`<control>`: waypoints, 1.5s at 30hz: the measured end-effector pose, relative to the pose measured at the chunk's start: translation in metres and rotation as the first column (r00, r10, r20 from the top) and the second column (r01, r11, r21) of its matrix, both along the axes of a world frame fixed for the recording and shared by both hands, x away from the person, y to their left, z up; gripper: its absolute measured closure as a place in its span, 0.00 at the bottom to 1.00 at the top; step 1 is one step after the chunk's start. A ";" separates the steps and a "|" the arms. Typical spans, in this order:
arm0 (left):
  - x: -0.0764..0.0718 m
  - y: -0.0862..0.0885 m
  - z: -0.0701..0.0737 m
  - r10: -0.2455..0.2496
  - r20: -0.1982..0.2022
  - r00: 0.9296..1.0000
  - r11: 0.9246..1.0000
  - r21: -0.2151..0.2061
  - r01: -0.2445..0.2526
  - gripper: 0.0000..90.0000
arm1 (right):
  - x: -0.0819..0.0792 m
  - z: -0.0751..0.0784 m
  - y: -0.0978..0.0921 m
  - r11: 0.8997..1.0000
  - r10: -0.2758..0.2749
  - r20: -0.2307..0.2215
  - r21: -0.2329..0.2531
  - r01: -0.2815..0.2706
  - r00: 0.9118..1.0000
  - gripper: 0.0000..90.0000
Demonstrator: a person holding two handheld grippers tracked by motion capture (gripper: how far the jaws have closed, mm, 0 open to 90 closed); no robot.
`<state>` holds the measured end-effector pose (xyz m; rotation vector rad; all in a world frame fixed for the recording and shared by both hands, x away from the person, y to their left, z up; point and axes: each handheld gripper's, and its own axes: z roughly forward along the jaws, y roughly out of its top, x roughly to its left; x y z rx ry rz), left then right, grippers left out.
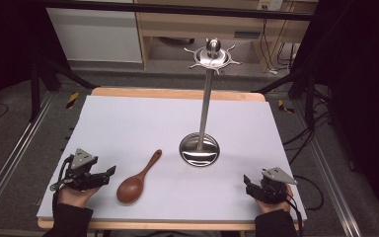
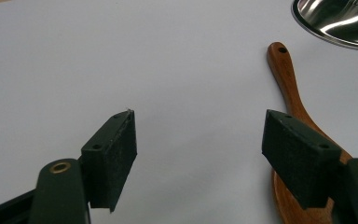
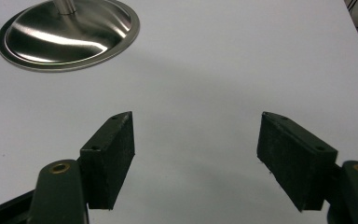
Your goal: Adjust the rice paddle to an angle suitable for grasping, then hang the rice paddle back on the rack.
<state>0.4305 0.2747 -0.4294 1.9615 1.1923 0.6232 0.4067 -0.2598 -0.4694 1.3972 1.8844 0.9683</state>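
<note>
Spoon [image 2: 292, 100] hanging hole beside stand base [image 2: 340, 23]

We record the wooden spoon [image 1: 137, 180] as reddish brown, its bowl darker and glossier than the lighter orange-brown handle. The utensil stand [image 1: 203, 123] is polished silver steel with bright white reflections across its round base. We find the table cover [image 1: 128, 128] a plain pale lavender-white, without pattern, over a light wood table edge [image 1: 177, 93]. The left gripper [image 1: 91, 177] and right gripper [image 1: 259, 187] are black, each topped by a grey plate; in the gripper views the jaws read dark green-black with brass-coloured rivets.
</note>
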 end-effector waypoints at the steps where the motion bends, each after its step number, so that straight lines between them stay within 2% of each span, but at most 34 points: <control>1: 0.000 0.000 0.000 0.000 0.000 1.000 1.000 0.000 0.000 0.28 | 0.000 0.000 0.000 1.000 -0.001 0.000 -0.001 0.001 1.000 0.31; 6: 0.002 -0.002 0.001 -0.011 -0.017 1.000 1.000 -0.009 0.011 0.27 | 0.000 0.000 0.000 1.000 -0.003 0.004 0.000 0.003 1.000 0.31; 10: 0.003 -0.004 0.004 -0.041 -0.025 0.999 0.999 -0.023 0.041 0.28 | -0.001 0.000 0.000 1.000 -0.006 0.008 -0.006 0.006 1.000 0.31; 22: 0.004 -0.024 0.023 -0.120 -0.039 0.992 0.993 -0.024 0.119 0.26 | -0.002 0.001 0.000 1.000 -0.013 0.021 -0.007 0.013 1.000 0.31; 26: 0.007 -0.028 0.027 -0.129 -0.039 0.991 0.992 -0.013 0.129 0.26 | -0.002 0.001 0.001 1.000 -0.008 0.018 -0.008 0.009 1.000 0.31; 32: 0.016 -0.041 0.041 -0.152 -0.047 0.987 0.988 0.033 0.154 0.26 | -0.002 0.002 -0.001 1.000 -0.009 0.022 -0.004 0.009 1.000 0.32; 37: 0.024 -0.049 0.045 -0.166 -0.070 0.984 0.984 0.049 0.170 0.26 | -0.002 0.002 -0.001 1.000 -0.010 0.020 -0.002 0.010 1.000 0.32; 43: 0.029 -0.055 0.047 -0.177 -0.074 0.981 0.982 0.058 0.182 0.26 | -0.002 0.002 -0.002 1.000 -0.009 0.025 -0.001 0.010 1.000 0.33; 45: 0.031 -0.057 0.048 -0.177 -0.085 0.981 0.980 0.077 0.183 0.26 | -0.002 0.003 -0.003 1.000 -0.010 0.023 0.004 0.010 1.000 0.33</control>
